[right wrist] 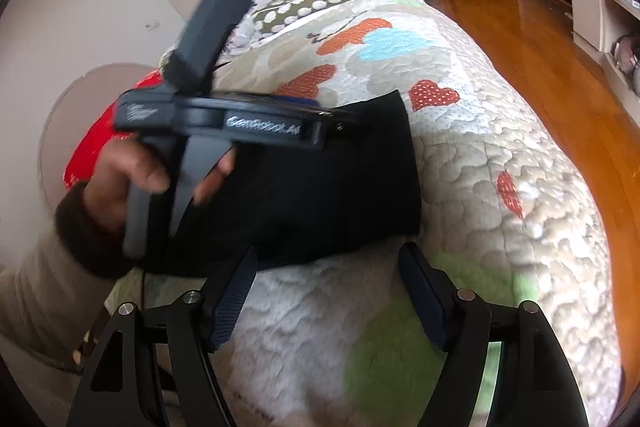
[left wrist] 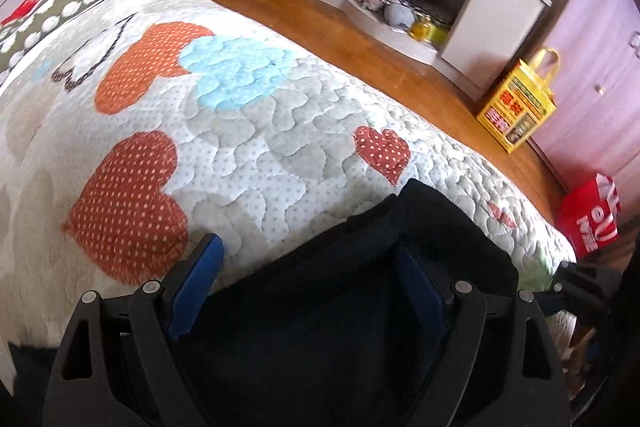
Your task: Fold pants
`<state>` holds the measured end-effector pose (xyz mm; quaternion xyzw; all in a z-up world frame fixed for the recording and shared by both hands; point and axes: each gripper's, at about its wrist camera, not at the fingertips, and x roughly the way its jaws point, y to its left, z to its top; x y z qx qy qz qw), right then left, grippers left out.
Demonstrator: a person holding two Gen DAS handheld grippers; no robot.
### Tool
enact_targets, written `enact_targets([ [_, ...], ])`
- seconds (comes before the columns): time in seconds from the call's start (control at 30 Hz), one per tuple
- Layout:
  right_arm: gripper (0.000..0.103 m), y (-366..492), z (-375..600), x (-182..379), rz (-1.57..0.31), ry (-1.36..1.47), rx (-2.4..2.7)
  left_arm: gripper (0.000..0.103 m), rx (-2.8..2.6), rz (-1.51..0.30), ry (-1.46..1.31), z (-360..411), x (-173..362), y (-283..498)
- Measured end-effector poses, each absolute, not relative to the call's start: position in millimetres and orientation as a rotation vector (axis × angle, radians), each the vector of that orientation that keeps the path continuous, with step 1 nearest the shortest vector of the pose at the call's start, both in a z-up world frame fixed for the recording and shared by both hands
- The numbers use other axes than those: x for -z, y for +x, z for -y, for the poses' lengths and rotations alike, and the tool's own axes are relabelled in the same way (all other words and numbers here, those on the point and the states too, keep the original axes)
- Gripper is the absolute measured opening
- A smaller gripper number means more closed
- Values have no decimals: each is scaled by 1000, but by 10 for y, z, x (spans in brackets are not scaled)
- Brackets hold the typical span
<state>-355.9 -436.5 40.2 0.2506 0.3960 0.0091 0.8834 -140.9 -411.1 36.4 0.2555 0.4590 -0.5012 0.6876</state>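
Black pants (right wrist: 320, 187) sit mid-frame, long axis running left-right; our left gripper (left wrist: 312, 291) straddles them wide open, right gripper (right wrist: 328, 291) hangs open, empty, just below.

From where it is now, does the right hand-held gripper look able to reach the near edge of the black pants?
Probably yes: the right hand-held gripper is open, and only bare quilt lies between it and the pants.
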Motion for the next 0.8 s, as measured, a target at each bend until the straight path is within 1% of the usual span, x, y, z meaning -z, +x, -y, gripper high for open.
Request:
enact_targets([
  [0.23, 79, -3425, 4447, -268, -751, 620, 4, 88, 1170, -1003, 583, 4129, -341, -1391],
  [0.3, 68, -3332, 4444, -239, -726, 612, 19, 84, 1190, -997, 580, 4134, -331, -1391],
  [0.33, 45, -3297, 4456, -222, -709, 614, 26, 82, 1197, -1000, 569, 4131, -328, -1381],
  [0.37, 26, -3274, 4491, -193, -700, 624, 35, 80, 1201, -1004, 550, 4125, -329, -1367],
  [0.43, 22, -3267, 4589, -163, -666, 693, 20, 70, 1208, -1004, 530, 4109, -341, -1357],
  [0.47, 20, -3281, 4609, -193, -650, 713, 10, 66, 1216, -1007, 511, 4089, -370, -1352],
  [0.53, 19, -3290, 4575, -341, -626, 684, 5, 50, 1244, -1029, 470, 4055, -439, -1338],
  [0.6, 19, -3266, 4503, -546, -614, 627, -4, 50, 1247, -1041, 419, 3964, -588, -1289],
  [0.67, 18, -3218, 4396, -777, -592, 572, -36, 51, 1225, -997, 364, 3750, -843, -1227],
  [0.7, 18, -3202, 4337, -862, -585, 546, -52, 60, 1210, -984, 338, 3636, -940, -1185],
  [0.73, 18, -3162, 4252, -967, -577, 511, -76, 75, 1164, -973, 297, 3430, -1082, -1109],
  [0.77, 18, -3106, 4137, -1079, -569, 472, -112, 79, 1121, -967, 263, 3243, -1174, -1037],
  [0.8, 18, -3045, 4004, -1179, -565, 432, -153, 81, 1087, -961, 228, 3056, -1250, -976],
])
